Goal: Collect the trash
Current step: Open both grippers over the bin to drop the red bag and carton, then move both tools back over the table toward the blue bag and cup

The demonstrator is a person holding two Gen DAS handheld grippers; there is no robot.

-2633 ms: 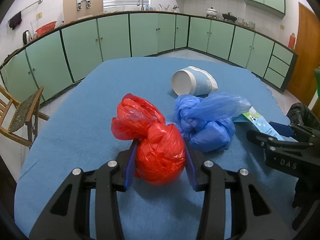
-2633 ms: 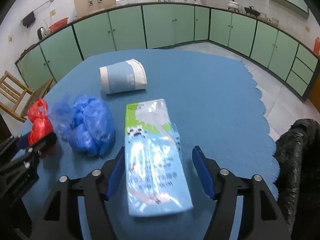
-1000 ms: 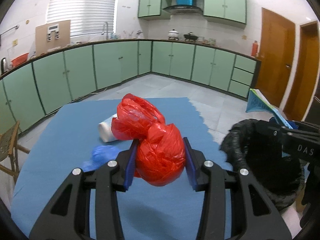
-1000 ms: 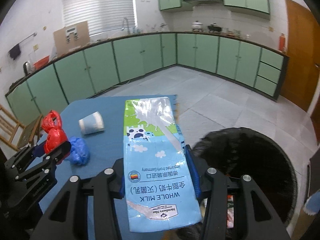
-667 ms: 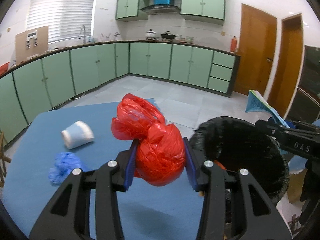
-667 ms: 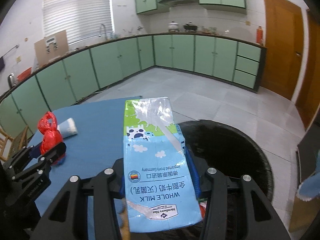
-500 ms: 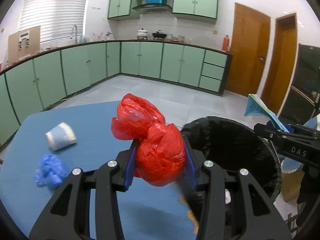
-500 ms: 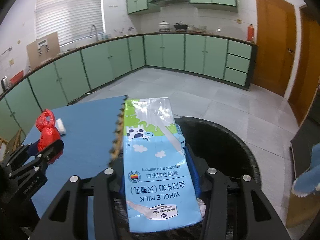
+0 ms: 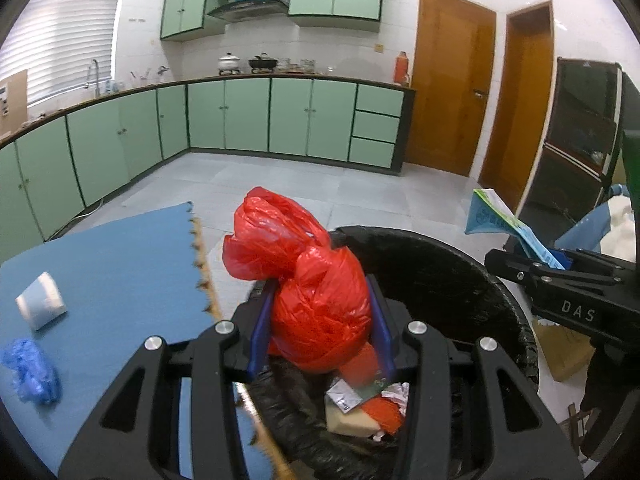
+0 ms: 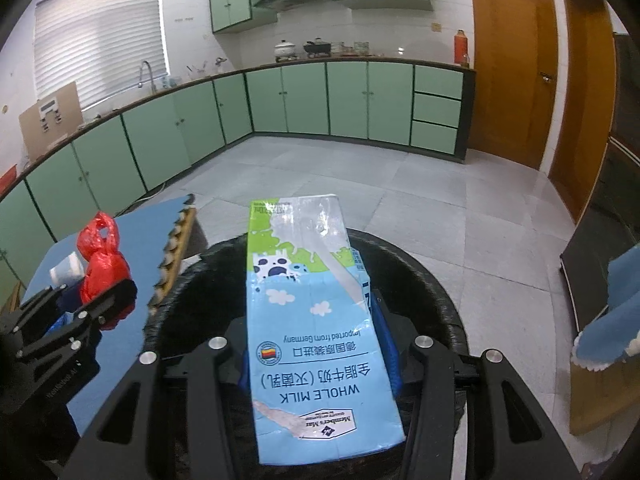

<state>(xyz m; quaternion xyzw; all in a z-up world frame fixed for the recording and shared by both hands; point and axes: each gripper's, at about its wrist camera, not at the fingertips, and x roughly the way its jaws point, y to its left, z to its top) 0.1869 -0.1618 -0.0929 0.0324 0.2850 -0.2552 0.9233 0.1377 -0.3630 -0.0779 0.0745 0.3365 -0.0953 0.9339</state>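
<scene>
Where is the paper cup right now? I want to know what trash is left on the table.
In the left wrist view the paper cup lies on its side at the far left, on the blue table, just beyond the crumpled blue bag.

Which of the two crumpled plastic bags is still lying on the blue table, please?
The blue plastic bag, lying beside the paper cup. The red plastic bag is instead clamped in the left gripper over the bin.

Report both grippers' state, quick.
Left gripper: closed on the red bag.
Right gripper: closed on the milk carton.
</scene>
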